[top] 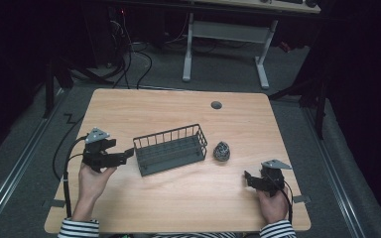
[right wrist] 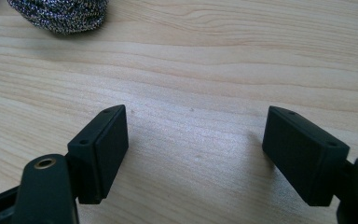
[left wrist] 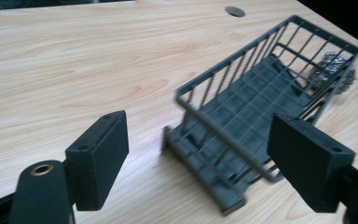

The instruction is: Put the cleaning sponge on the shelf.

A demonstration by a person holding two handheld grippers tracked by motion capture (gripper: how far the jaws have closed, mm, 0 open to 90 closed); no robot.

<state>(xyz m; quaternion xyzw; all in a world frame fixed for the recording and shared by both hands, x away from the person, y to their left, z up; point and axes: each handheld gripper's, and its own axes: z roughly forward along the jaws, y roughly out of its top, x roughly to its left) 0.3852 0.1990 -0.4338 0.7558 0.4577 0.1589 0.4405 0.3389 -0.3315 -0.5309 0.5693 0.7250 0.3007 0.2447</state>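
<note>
A dark grey wire basket (top: 171,148) stands tilted on the wooden table (top: 178,198), left of centre. Just right of the basket lies a ball of steel wool (top: 222,151). My left gripper (top: 127,156) is at the basket's left end, a little apart from it. In the left gripper view its jaws (left wrist: 200,128) stand wide open with nothing pressed between them, and the basket (left wrist: 261,93) and the steel wool (left wrist: 331,70) lie ahead. My right gripper (top: 248,177) rests near the front right, open over bare wood (right wrist: 196,117), with the steel wool (right wrist: 60,14) farther ahead.
A round cable hole (top: 216,105) sits in the table's far side. Beyond the table stand a white-legged desk (top: 228,29) and loose cables (top: 129,54) on the floor. A person's hands in striped sleeves (top: 79,228) come in at the front edge.
</note>
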